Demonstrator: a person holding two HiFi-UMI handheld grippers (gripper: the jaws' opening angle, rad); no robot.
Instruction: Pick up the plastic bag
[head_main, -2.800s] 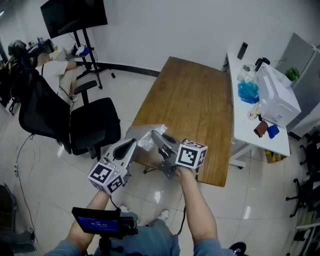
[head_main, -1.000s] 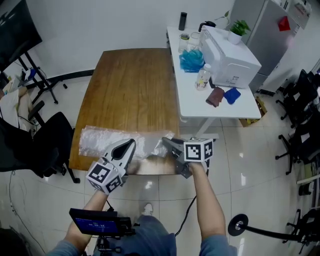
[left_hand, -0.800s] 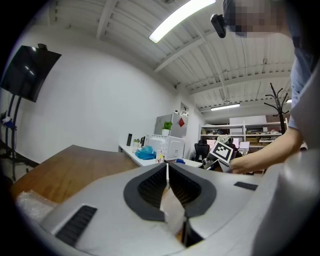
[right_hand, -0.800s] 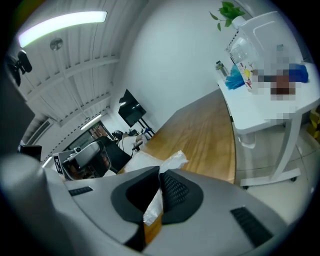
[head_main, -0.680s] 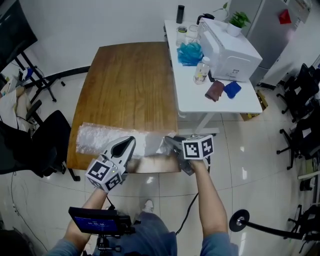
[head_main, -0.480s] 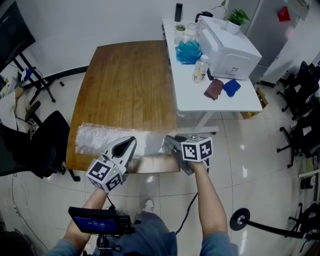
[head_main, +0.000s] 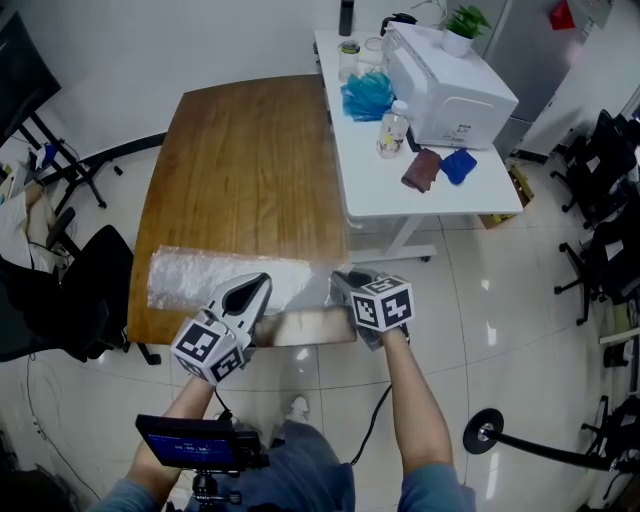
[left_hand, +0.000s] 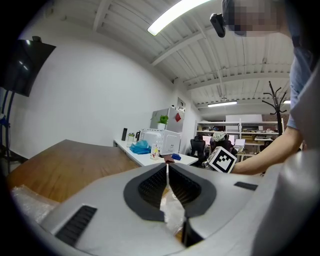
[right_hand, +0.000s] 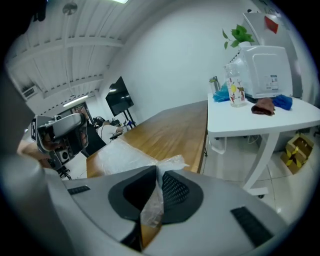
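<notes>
The clear plastic bag (head_main: 200, 280) lies stretched along the near edge of the brown wooden table (head_main: 250, 160). My left gripper (head_main: 260, 284) is shut on its near edge; in the left gripper view the jaws (left_hand: 167, 167) meet with film (left_hand: 172, 217) pinched between them. My right gripper (head_main: 338, 280) holds the bag's right corner at the table's right near corner. In the right gripper view the film (right_hand: 125, 155) runs out from between the tips of the gripper (right_hand: 156, 170). Its jaws have just been opening a little, with the film still caught at the tips.
A white side table (head_main: 400, 190) stands to the right of the wooden one, carrying a white appliance (head_main: 450, 85), a blue cloth (head_main: 365, 95) and a bottle (head_main: 392, 128). A black office chair (head_main: 90, 270) is at the left. A wheeled stand base (head_main: 480, 435) sits on the floor.
The bag, earlier bunched between the grippers at the table corner, now lies spread along the near edge. Over the last second both grippers sank a little, the right one more.
</notes>
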